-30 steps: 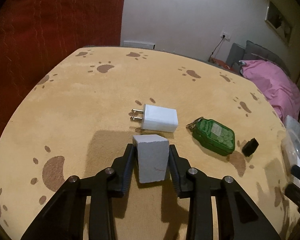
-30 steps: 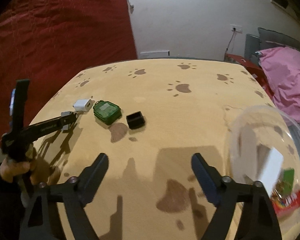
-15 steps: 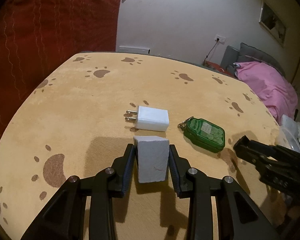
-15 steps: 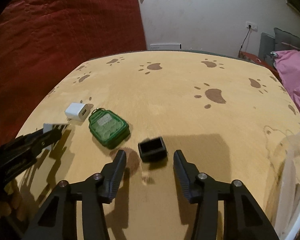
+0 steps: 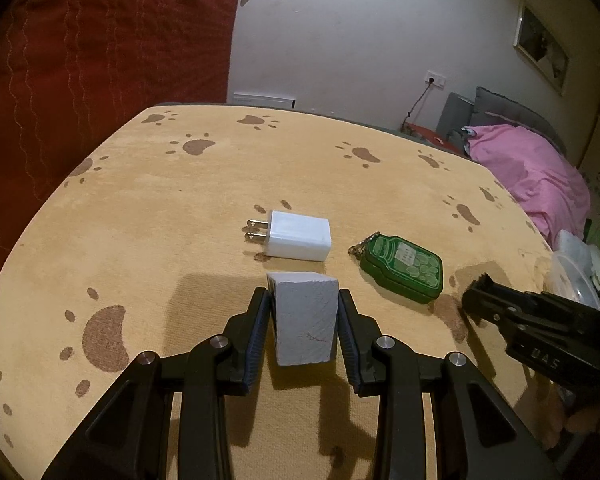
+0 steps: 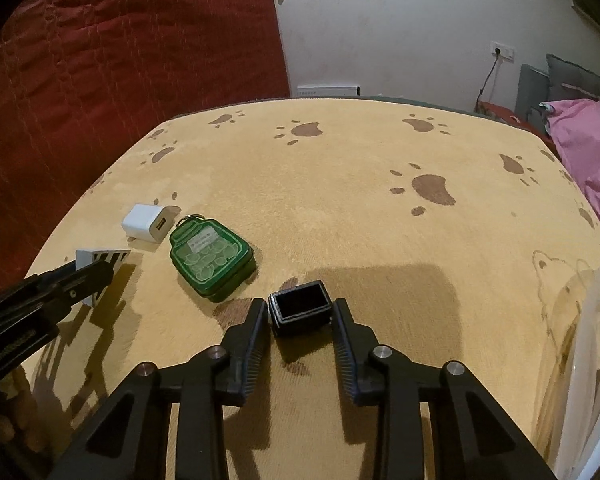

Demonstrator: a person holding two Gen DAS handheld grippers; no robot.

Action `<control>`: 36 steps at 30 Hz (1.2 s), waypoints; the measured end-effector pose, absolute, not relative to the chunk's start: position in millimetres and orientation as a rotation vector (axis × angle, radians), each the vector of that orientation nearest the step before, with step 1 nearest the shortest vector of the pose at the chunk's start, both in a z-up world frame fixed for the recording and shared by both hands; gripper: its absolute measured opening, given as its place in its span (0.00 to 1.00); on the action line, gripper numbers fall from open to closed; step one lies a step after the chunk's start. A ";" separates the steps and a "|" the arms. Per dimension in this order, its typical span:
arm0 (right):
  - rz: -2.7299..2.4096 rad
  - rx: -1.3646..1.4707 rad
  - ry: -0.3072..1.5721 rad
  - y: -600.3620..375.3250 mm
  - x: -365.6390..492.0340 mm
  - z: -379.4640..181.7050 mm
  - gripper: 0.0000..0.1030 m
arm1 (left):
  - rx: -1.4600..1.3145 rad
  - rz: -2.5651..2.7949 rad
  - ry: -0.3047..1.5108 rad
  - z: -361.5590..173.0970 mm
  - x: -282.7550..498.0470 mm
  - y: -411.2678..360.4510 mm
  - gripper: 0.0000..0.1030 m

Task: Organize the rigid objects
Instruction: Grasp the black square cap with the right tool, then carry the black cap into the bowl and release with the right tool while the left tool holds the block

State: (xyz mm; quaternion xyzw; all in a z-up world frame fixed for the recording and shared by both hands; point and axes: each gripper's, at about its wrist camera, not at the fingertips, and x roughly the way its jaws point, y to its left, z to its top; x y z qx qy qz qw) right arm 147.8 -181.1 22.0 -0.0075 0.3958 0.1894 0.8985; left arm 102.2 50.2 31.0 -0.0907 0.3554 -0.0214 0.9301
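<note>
Bracketing black box (image 6: 300, 307): right tongs (image 6: 300, 314) just closing, pads at its sides, long axis crosswise; left tongs (image 5: 303, 320) clamping grey block (image 5: 305, 322).

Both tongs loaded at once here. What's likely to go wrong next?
1. The right tongs have just been closing on the small black box, gripping only near the tips; it may twist or slip on lifting.
2. The green tin lies close beside the left finger; a sideways move could nudge it.
3. The left tongs, clamping the grey block, sit near the white charger.
</note>
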 end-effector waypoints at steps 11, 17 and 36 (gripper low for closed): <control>0.344 0.033 0.771 -210.1 125.6 40.8 0.34 | -0.175 -0.056 0.721 33.7 99.6 44.9 0.33; 0.288 0.072 0.729 -242.7 107.4 55.0 0.34 | -0.161 -0.063 0.718 35.8 97.7 38.4 0.33; 0.050 0.170 0.674 -351.1 74.1 61.9 0.34 | -0.118 -0.089 0.713 47.6 84.4 11.7 0.33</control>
